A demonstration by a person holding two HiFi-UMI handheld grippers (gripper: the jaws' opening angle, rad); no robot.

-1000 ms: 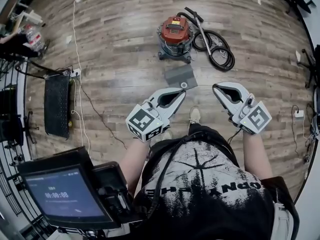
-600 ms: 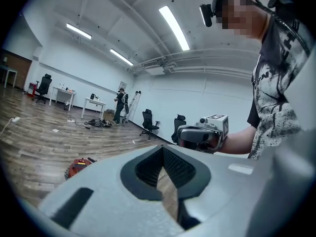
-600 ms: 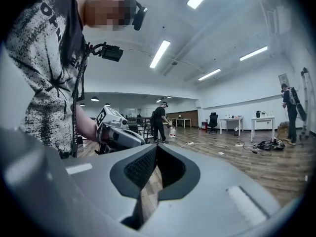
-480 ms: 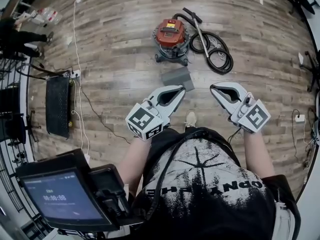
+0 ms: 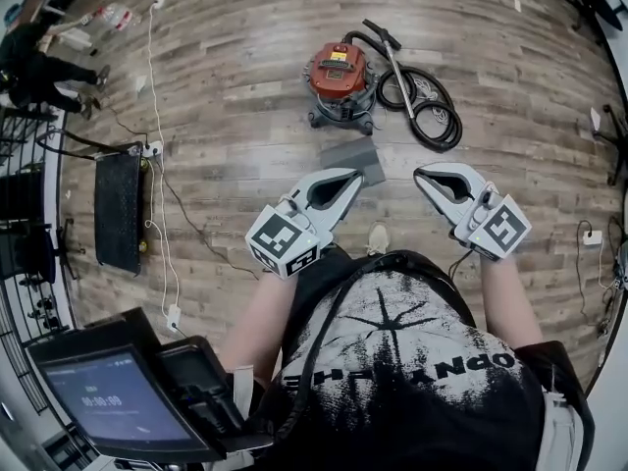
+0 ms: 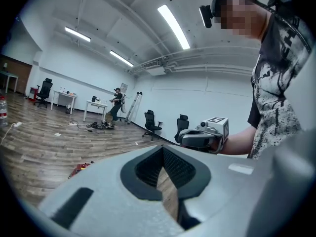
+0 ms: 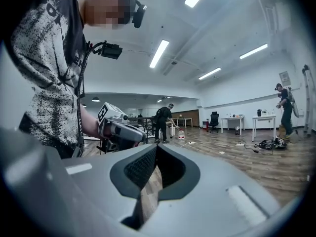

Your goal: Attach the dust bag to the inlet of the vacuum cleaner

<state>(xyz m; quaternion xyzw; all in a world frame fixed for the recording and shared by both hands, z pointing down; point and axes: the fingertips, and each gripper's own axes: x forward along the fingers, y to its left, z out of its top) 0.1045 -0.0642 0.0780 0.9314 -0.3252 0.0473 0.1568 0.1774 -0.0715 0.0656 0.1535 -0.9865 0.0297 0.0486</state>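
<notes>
1. Only the head view shows the task's things. The vacuum cleaner (image 5: 341, 75), a round drum with a red lid on a dark wheeled base, stands on the wooden plank floor (image 5: 245, 116). Its black ribbed hose (image 5: 437, 116) lies coiled at its right side.
2. The dust bag (image 5: 351, 157) is a flat grey rectangle lying on the floor just in front of the vacuum cleaner, between it and the person. In that view the tip of the left claw (image 5: 353, 178) overlaps the bag's near edge.
3. The right claw (image 5: 424, 175) is level with the left, and the two are apart. Each has a smooth pale-grey shell and a cube with square markers.
4. The left gripper view shows its ridged black pads pressed together with nothing between them. The right gripper view shows the same of its own pads.
5. The gripper views alone show the room: long ceiling strip lights (image 6: 174, 19), white walls, office chairs (image 6: 150, 124), a white surface (image 7: 264, 118) and other people standing far off.
6. The head view alone shows a black mat (image 5: 118, 209) and a white cable (image 5: 157, 155) at the left.
</notes>
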